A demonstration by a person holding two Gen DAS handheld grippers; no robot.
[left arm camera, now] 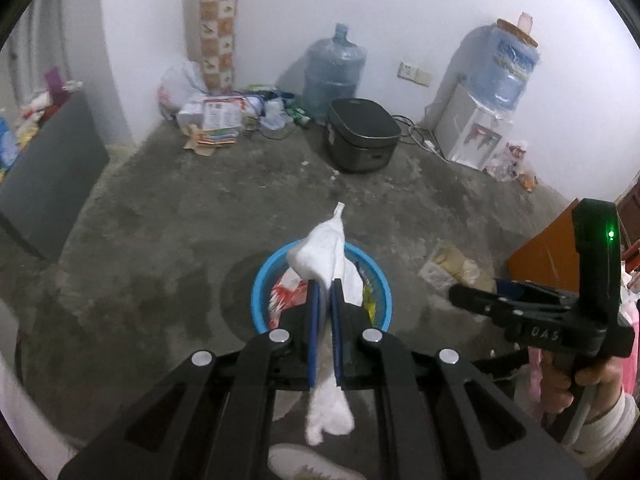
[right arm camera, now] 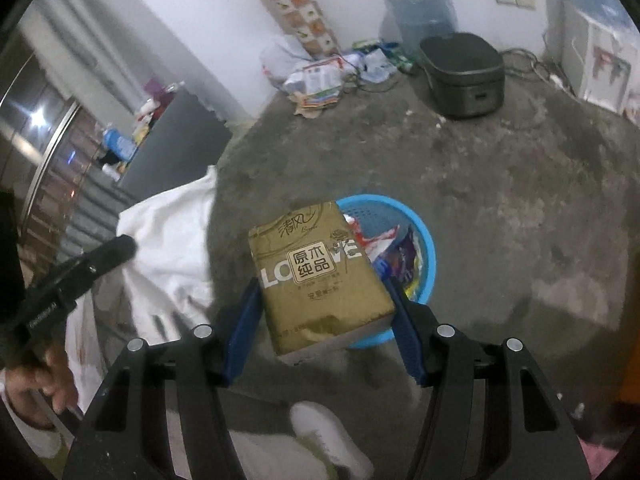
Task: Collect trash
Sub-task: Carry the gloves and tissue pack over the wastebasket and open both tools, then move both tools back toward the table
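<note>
left claw (left arm camera: 325,280) is nearly closed, pinching a white tissue (left arm camera: 324,248) between its blue pads; the tissue sticks up past the tips and trails down below the pads toward lower centre. in the left wrist view it sits right over the blue basket (left arm camera: 260,292), centre frame, which already holds wrappers.

right claw (right arm camera: 320,284) is spread wide and clamps a gold tissue pack (right arm camera: 316,276) by its two sides. in the right wrist view the pack overlaps the basket's (right arm camera: 428,248) left rim, so it looks only partly above the opening; exact height above it can't be told.

step in hand, by judgement: drop both pieces into the basket. to do it well: let the tissue go first, since it's already centred and light. shift the pack right, further over the opening, before spreading the claw, or it may catch the rim and tip out onto the floor (left arm camera: 160,240).

pose: both claws point forward and down at the basket, left one centred, right one coming in from the basket's left side in its own view. the person's hand (left arm camera: 592,376) grips the right handle at lower right of the left wrist view.
</note>
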